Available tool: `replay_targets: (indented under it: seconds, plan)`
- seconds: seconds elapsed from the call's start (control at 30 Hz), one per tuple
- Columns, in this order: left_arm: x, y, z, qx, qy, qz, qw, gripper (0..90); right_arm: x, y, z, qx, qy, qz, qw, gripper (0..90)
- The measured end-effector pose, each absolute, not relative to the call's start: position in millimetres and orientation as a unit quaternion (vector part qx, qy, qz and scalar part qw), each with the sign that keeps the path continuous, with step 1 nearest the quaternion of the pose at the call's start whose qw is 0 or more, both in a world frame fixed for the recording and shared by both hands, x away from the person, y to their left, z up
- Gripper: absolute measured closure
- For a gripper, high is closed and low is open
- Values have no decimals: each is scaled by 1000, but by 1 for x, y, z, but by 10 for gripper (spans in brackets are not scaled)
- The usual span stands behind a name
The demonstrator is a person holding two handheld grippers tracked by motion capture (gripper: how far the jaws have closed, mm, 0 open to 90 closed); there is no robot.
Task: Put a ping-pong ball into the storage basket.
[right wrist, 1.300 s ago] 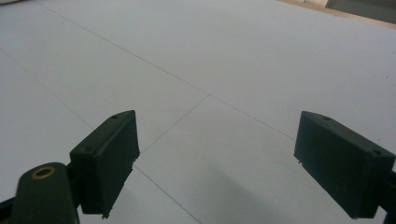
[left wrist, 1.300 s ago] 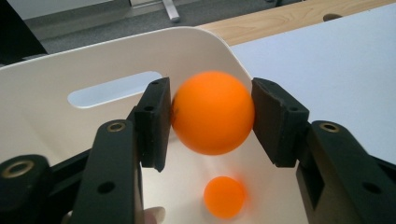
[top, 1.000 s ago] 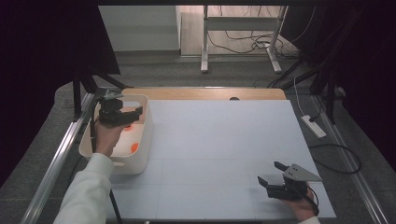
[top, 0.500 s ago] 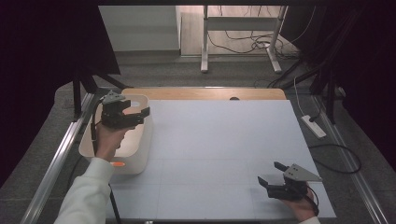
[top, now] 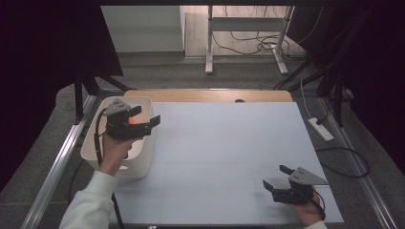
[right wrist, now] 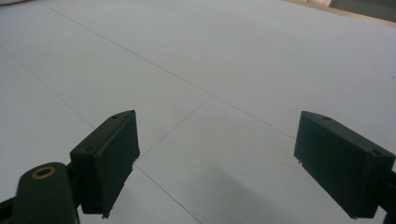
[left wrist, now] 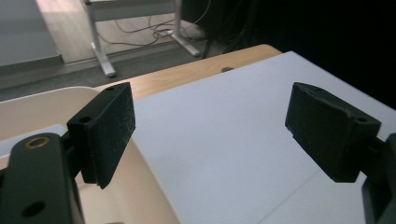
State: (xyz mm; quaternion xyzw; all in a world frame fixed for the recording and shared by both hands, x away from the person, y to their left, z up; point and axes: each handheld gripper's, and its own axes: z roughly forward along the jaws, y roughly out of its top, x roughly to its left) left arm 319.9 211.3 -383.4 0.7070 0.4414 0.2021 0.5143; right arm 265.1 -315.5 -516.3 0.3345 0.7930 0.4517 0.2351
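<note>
Since earlier frame: left gripper [top: 144,118] lifted from white bin [top: 90,148], now at its right rim, jaws spread, empty. Right gripper [top: 278,176] unmoved, gaping over table [top: 229,143]. Bin glossy, round-cornered, table's left edge

You work in a lab-style recording bay: dark curtains [top: 52,57] close in both sides of your white-topped table [top: 229,157]. Past its far edge, loose cables [top: 243,45] trail around a metal desk frame [top: 248,33], and a power strip [top: 321,129] lies on the grey floor at the right.
</note>
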Motion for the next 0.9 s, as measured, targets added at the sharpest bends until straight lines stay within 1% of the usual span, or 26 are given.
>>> replay_targets:
  seconds: [0.37, 0.57, 0.73, 0.9]
  plan:
    - [290, 192, -383, 727, 380, 189, 539, 171, 265, -315, -517, 332, 794, 452, 233, 139]
    - [280, 183, -389, 732, 368, 177, 545, 171, 264, -315, -517, 333, 794, 450, 234, 140]
    - [268, 175, -393, 746, 351, 181, 536, 170, 265, -315, -517, 332, 796, 448, 236, 140]
    - [256, 168, -395, 743, 344, 183, 544, 168, 264, -316, -517, 334, 795, 449, 236, 140]
